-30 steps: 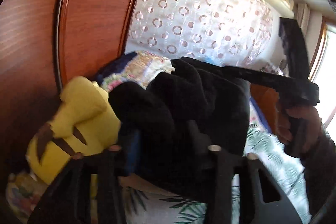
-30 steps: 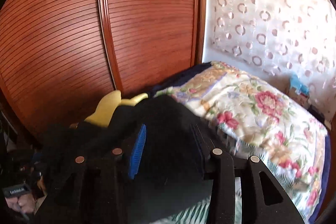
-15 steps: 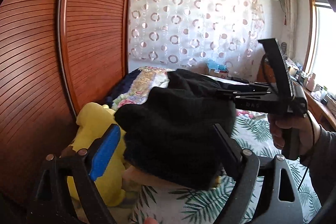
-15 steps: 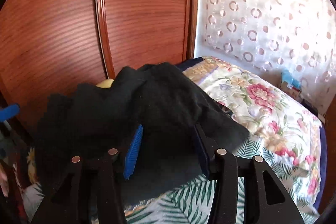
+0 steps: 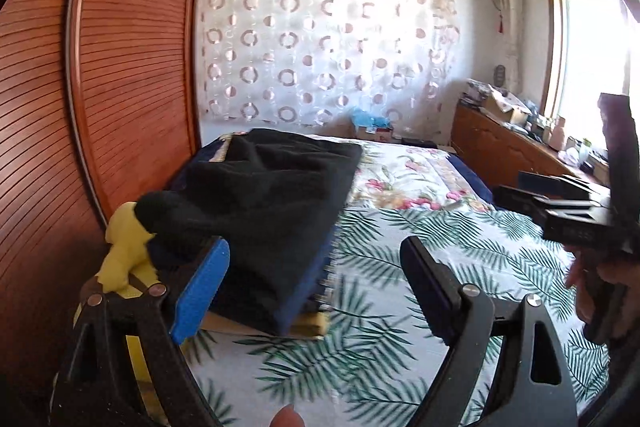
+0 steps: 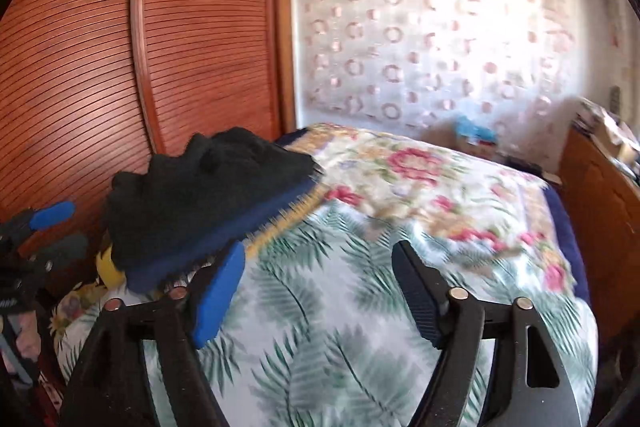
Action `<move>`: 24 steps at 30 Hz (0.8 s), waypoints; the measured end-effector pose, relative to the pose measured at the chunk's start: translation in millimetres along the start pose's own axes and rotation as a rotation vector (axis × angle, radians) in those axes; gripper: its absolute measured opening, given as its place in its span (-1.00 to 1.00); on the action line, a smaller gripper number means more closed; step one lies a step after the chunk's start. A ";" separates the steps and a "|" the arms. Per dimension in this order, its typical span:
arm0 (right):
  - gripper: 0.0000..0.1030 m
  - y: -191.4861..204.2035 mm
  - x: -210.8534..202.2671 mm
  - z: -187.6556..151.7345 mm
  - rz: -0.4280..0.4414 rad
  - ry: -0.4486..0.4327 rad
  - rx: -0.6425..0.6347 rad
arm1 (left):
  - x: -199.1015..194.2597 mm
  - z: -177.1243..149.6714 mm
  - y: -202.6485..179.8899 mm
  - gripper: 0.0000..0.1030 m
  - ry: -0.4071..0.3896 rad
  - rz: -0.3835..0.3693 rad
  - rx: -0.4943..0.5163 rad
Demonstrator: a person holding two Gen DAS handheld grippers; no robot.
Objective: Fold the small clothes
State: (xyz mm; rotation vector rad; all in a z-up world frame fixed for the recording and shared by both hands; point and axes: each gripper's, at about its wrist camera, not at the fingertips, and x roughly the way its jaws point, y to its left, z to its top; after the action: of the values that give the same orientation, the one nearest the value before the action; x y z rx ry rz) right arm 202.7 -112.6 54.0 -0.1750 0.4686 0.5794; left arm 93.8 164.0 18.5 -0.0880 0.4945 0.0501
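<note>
Left wrist: left gripper has its jaws spread wide with nothing between them, only leaf-print bedsheet below; the folded black garment lies on top of a navy folded item at the bed's left side by the wooden wardrobe, with a yellow plush toy just beside the stack, and a hand holding the other tool shows at the right edge. Right wrist: right gripper jaws are opening and empty, hovering over the sheet right of the stack, the black garment untouched on the navy layer; view is motion-blurred.
</note>
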 end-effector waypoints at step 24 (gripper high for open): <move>0.55 58.4 -187.6 -68.0 -0.258 -0.154 0.173 | -61.4 21.0 -96.1 0.70 -0.045 -0.107 0.107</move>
State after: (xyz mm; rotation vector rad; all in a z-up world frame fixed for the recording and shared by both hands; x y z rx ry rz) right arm 6.2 -175.0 81.0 -0.0237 0.3377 0.2944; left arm 56.4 68.7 73.0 -0.0087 0.4465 -0.0785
